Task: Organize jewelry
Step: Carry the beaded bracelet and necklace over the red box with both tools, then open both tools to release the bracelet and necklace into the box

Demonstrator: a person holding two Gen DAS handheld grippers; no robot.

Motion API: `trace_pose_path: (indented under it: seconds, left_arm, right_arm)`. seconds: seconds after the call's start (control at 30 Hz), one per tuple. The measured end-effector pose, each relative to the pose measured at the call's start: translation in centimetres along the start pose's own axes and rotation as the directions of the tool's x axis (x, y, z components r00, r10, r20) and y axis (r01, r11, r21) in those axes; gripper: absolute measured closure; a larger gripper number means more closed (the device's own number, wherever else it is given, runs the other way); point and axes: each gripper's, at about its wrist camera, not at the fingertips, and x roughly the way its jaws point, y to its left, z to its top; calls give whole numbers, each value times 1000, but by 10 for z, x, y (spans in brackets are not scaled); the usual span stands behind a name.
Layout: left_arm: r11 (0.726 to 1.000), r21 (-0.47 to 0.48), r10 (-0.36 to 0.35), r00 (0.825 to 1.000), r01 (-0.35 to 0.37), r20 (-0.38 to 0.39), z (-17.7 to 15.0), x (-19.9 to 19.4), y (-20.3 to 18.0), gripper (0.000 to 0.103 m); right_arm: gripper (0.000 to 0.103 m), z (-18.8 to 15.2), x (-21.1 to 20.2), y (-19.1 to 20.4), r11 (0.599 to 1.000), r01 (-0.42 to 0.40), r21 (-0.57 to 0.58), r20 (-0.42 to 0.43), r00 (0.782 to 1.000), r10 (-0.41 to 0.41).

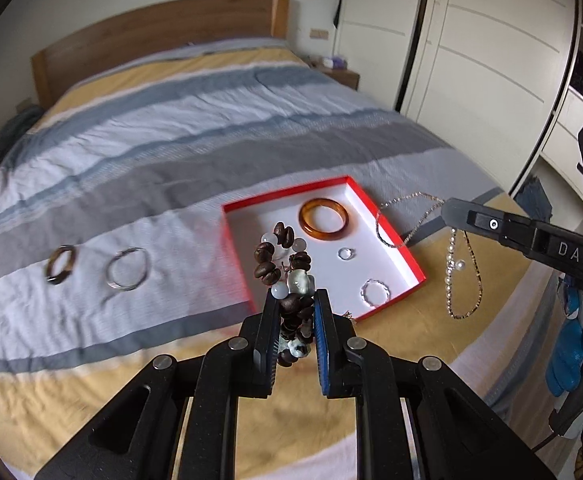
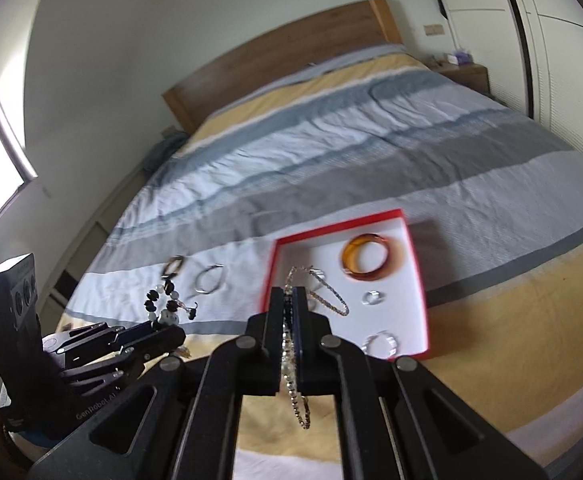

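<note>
My left gripper point(image 1: 296, 296) is shut on a bracelet of dark brown and pale beads point(image 1: 281, 264), which stands up above its tips in front of the red box point(image 1: 387, 210). My right gripper point(image 2: 290, 294) is shut on a silver chain necklace point(image 2: 323, 288); its loops hang over the box's near left part point(image 2: 273, 264). From the left wrist view that gripper point(image 1: 449, 212) reaches in from the right with the chain point(image 1: 463, 276) dangling beside the box. Inside the white-lined box lie an amber bangle point(image 1: 324, 219), a small ring point(image 1: 346, 254) and a silver ring-like band point(image 1: 375, 292).
Everything lies on a bed with a striped blue, grey and yellow cover. A dark bangle point(image 1: 61, 264) and a silver bangle point(image 1: 128, 269) rest on the cover left of the box. A wooden headboard point(image 1: 163, 28) and white wardrobe doors point(image 1: 483, 40) stand behind. A blue glove point(image 1: 579, 352) shows at right.
</note>
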Motion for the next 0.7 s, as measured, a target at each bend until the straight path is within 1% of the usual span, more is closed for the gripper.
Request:
trace_pose_path:
  seconds: [0.17,0.33,0.53,0.7]
  left_arm:
    - [1000,14,-8,998,9,-66,14,54,-5,87]
    - [1000,28,5,993,-2,-117,22,100,-5,87]
    - [1000,27,19,985,-15,-174,21,141,0,87]
    - [1000,23,18,977,-14,-215,14,166,2,87]
  right_arm:
    - [99,11,40,-27,999,30,17,-34,999,-29]
    - [99,13,78,-43,999,50,7,-73,996,-50]
    - [99,-1,116,-50,996,79,-30,-135,987,-83]
    - [99,-18,132,-60,992,114,-58,-176,977,-122]
